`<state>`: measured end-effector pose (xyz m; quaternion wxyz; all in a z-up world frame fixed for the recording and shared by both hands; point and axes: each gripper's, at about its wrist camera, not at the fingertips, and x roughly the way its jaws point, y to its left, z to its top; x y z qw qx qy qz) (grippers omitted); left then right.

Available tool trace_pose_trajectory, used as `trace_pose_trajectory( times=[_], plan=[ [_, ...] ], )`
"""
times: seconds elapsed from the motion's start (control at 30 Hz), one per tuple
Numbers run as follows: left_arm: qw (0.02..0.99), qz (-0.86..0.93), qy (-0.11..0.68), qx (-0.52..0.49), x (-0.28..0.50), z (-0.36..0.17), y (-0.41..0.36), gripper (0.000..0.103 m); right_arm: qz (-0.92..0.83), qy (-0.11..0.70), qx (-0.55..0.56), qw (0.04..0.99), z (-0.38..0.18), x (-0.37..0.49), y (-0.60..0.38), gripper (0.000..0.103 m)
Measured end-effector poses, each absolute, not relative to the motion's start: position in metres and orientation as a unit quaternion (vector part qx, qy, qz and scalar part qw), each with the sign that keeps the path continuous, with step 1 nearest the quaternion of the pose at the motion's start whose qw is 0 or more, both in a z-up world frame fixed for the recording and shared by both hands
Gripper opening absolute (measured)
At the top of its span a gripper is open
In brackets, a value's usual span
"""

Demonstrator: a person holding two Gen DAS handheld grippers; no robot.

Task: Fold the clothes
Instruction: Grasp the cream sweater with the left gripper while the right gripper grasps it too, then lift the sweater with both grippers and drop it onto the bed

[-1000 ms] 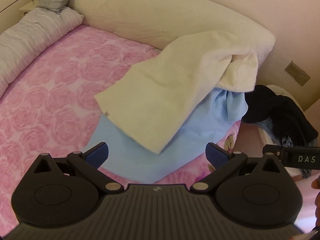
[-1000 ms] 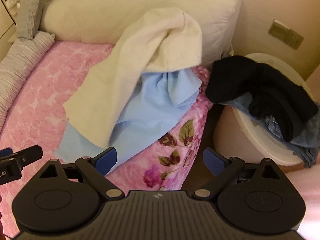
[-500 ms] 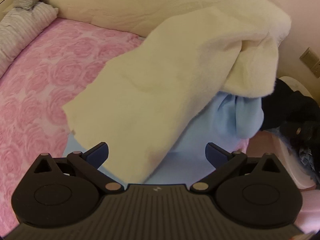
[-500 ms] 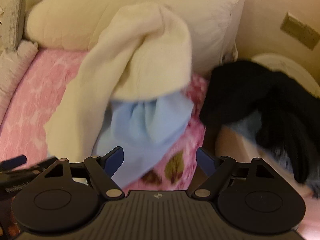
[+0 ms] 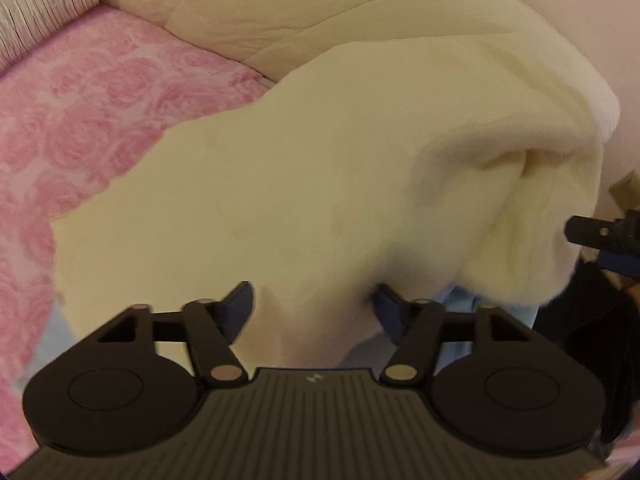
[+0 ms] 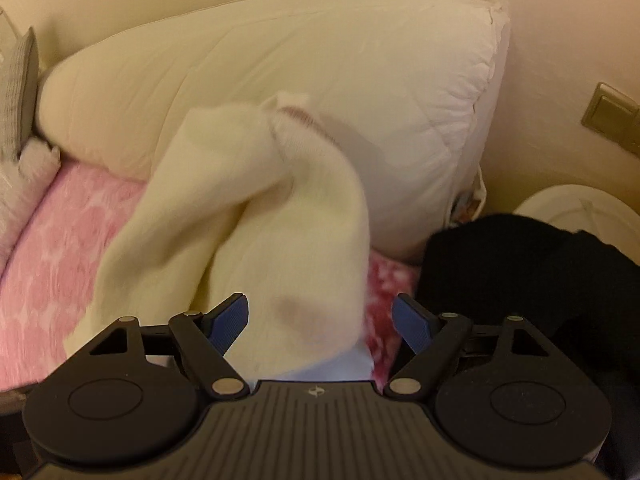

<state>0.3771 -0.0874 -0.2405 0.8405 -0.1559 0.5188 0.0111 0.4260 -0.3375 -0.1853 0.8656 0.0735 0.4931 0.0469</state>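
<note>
A cream fleece garment (image 5: pixel 280 180) lies draped from the pink rose bedspread (image 5: pixel 80 100) up onto a big white pillow. My left gripper (image 5: pixel 314 308) is low over its near edge. Its jaws are closing, with a bulge of the cream cloth between them. A light blue garment (image 5: pixel 460 304) peeks out underneath. In the right wrist view the cream garment (image 6: pixel 304 220) hangs in a fold between the blue pads of my right gripper (image 6: pixel 320 320), which stands open and clear of the cloth. A strip of the blue garment (image 6: pixel 340 368) shows below.
The white pillow (image 6: pixel 320 60) backs the bed against the wall. Black clothes (image 6: pixel 520 280) spill over a white basket (image 6: pixel 580 208) at the right, off the bed's edge. A grey striped pillow (image 5: pixel 40 8) lies far left. A wall switch (image 6: pixel 612 120) sits above the basket.
Both grippers have come down and forward onto the cream garment, which now fills both views. The left jaws have narrowed around its edge; the right jaws narrowed a little.
</note>
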Motion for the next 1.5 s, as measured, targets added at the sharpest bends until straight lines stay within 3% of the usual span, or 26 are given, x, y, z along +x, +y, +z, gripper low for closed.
trace_pose_trajectory(
  times=[0.1, 0.17, 0.23, 0.37, 0.67, 0.87, 1.2, 1.37, 1.5],
  plan=[
    [0.828, 0.006, 0.523, -0.200, 0.383, -0.251, -0.081, 0.050, 0.052, 0.500, 0.094, 0.859, -0.198, 0.441, -0.341, 0.081],
    [0.823, -0.003, 0.521, -0.228, 0.383, -0.255, -0.077, 0.029, 0.071, 0.504, 0.114, 0.853, -0.203, 0.447, -0.344, 0.058],
    [0.823, -0.006, 0.515, -0.241, 0.382, -0.252, -0.074, 0.018, 0.084, 0.501, 0.118, 0.853, -0.199, 0.448, -0.343, 0.011],
    [0.836, -0.001, 0.491, -0.244, 0.372, -0.235, -0.063, 0.007, 0.123, 0.474, 0.115, 0.864, -0.174, 0.444, -0.333, 0.011],
    [0.883, 0.096, 0.365, -0.279, 0.300, -0.160, 0.003, 0.005, 0.323, 0.380, 0.133, 0.857, -0.073, 0.415, -0.257, 0.010],
    [0.892, 0.187, 0.280, -0.300, 0.193, -0.102, 0.061, 0.005, 0.460, 0.325, 0.148, 0.813, -0.006, 0.360, -0.199, 0.009],
    [0.901, 0.326, 0.135, -0.253, -0.060, 0.032, 0.117, 0.005, 0.629, 0.260, 0.183, 0.709, 0.083, 0.202, -0.123, 0.009],
    [0.896, 0.376, 0.125, -0.202, -0.167, 0.090, 0.139, 0.005, 0.677, 0.253, 0.203, 0.661, 0.110, 0.117, -0.098, 0.009],
    [0.868, 0.398, 0.225, -0.194, -0.207, 0.089, 0.186, 0.013, 0.676, 0.316, 0.150, 0.649, 0.104, 0.060, -0.055, 0.012]
  ],
)
